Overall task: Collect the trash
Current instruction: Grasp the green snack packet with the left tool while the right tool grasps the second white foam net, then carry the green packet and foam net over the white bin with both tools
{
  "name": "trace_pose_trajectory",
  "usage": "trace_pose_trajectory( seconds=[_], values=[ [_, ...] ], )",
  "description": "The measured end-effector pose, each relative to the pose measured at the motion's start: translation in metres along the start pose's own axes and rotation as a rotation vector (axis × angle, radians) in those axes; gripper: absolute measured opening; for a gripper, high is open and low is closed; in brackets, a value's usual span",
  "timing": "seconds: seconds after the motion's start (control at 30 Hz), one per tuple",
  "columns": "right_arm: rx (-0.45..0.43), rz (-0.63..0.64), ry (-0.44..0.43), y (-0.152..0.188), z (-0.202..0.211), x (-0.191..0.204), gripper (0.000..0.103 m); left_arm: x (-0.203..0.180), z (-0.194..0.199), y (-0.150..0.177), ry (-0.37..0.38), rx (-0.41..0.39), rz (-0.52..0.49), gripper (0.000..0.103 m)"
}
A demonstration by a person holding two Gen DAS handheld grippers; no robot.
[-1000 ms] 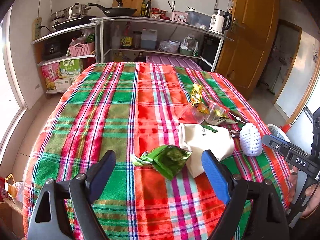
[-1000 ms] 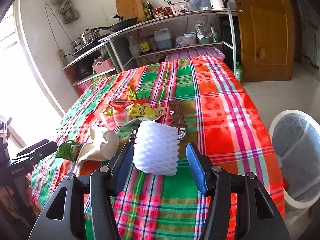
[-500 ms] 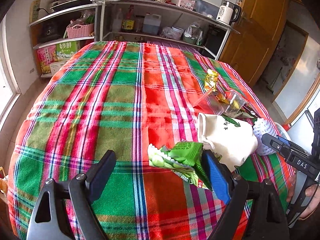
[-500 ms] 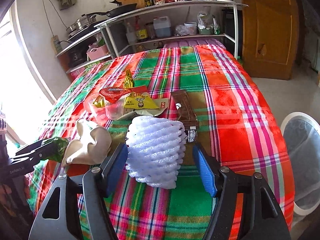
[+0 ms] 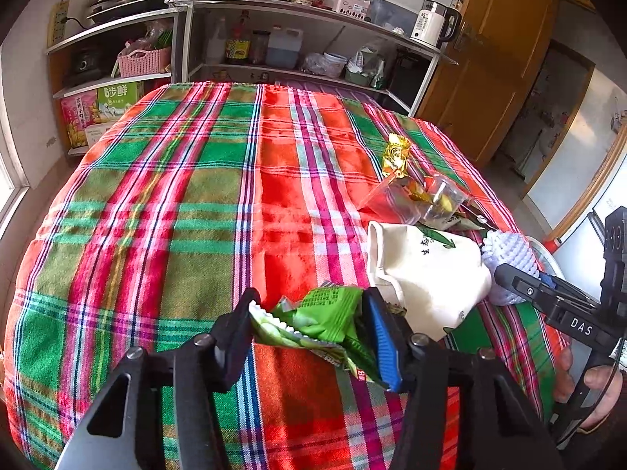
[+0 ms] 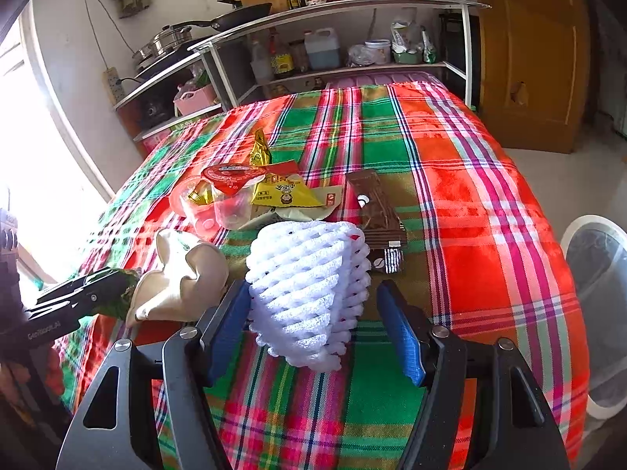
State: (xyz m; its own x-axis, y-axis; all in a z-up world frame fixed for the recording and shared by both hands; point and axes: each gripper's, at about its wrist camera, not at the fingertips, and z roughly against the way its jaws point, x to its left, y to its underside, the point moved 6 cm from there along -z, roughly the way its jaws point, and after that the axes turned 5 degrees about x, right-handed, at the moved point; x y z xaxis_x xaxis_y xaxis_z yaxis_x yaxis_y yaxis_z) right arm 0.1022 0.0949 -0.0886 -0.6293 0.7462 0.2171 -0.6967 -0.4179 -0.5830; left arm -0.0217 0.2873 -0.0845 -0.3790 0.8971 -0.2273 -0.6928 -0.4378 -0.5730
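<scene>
Trash lies on a plaid tablecloth [image 5: 203, 203]. My left gripper [image 5: 311, 327] has closed its jaws against a green snack wrapper [image 5: 325, 319] near the front edge. Beside it lies a crumpled white paper bag [image 5: 427, 270], also in the right wrist view [image 6: 184, 278]. My right gripper [image 6: 317, 321] is open around a white foam fruit net [image 6: 309, 290], left pad touching, right pad apart. Beyond lie clear plastic cups [image 6: 207, 203], a yellow wrapper [image 6: 282, 194], a gold wrapper [image 5: 395, 152] and a brown wrapper [image 6: 376, 211].
A white trash bin [image 6: 599, 313] with a clear liner stands on the floor right of the table. Metal shelves [image 5: 298, 27] with pans, bottles and a kettle stand behind the table. A wooden door [image 6: 533, 55] is at the back right. A window is on the left.
My left gripper has moved forward and closed its jaws onto the green wrapper. My right gripper has advanced so the foam net sits deeper between its fingers, which have narrowed slightly.
</scene>
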Motion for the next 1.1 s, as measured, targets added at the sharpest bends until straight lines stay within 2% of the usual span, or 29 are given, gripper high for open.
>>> trace_pose_trajectory(
  seconds=[0.33, 0.47, 0.77, 1.1],
  values=[
    [-0.037, 0.014, -0.01, 0.001, 0.01, 0.004, 0.034, -0.008, 0.005, 0.0, 0.001, -0.01, -0.019, 0.048],
    [-0.048, 0.028, -0.005, 0.002, 0.014, 0.005, 0.026, -0.013, 0.009, -0.001, 0.005, -0.022, -0.021, 0.048],
    [-0.078, 0.02, -0.007, 0.006, 0.025, 0.002, 0.021, -0.023, 0.022, -0.005, 0.011, -0.052, -0.037, 0.048],
    [-0.131, -0.009, -0.023, 0.009, 0.051, -0.009, 0.021, -0.042, 0.043, -0.013, 0.021, -0.101, -0.076, 0.048]
  ],
)
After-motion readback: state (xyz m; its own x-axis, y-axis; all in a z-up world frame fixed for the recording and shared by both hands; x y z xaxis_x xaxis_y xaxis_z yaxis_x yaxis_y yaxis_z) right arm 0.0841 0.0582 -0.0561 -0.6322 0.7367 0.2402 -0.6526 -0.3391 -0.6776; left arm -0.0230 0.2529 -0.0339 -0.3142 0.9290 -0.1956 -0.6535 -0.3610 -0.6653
